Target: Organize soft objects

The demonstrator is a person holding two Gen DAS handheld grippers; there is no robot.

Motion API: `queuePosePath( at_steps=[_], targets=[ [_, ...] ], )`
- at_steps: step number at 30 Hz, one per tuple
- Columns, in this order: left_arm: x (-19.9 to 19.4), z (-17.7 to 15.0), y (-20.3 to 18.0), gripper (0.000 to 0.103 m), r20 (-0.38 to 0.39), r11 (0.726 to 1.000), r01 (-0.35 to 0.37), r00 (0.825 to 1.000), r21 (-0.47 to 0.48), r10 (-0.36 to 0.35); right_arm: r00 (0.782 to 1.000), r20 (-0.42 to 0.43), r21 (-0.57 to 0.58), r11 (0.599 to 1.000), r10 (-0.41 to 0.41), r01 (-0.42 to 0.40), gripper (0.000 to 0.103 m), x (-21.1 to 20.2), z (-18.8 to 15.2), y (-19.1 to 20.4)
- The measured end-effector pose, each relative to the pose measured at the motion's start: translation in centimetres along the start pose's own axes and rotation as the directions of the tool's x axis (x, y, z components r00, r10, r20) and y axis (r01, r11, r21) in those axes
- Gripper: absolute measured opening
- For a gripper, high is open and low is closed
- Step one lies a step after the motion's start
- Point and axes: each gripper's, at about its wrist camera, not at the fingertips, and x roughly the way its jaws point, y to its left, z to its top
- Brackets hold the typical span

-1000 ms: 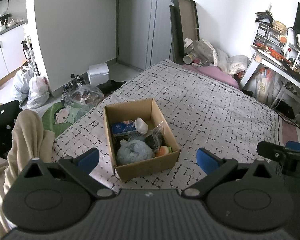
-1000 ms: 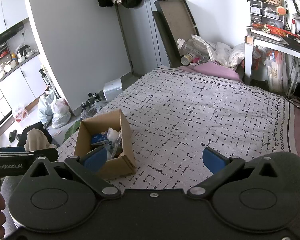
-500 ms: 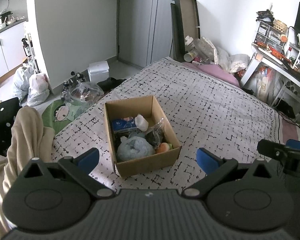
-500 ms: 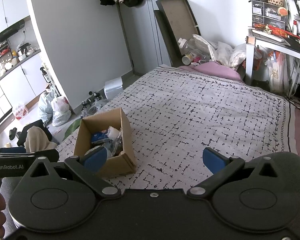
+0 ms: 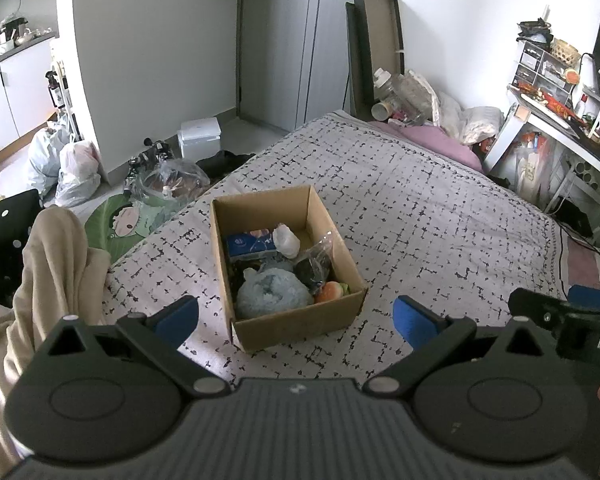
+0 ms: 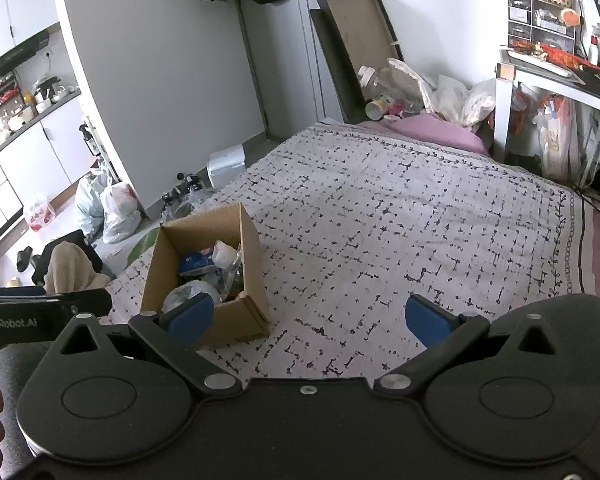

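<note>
Here both the left gripper [image 5: 296,318] and the right gripper [image 6: 308,318] are held open above the bed [image 5: 420,208]; a filled cardboard box [image 5: 300,328] sits near its left edge.

— Where's the left camera looking?
— Down over its tongs [image 5: 296,316] at the bed [image 5: 440,216], cardboard box [image 5: 300,328] near at twelve o'clock.
— The right?
— Same bed [image 6: 400,220], box [image 6: 236,320] at ten o'clock.
</note>
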Motion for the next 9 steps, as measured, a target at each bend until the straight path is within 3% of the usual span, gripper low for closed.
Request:
queuePosePath(
  at_steps=[9],
  targets=[
    [1.0,0.1,0.2,0.103,-0.002,1.000,0.025,1.000,0.003,-0.025,1.000,-0.012,0.008,1.000,-0.016,0.016,0.103,1.2,-0.1,-0.3]
  ],
)
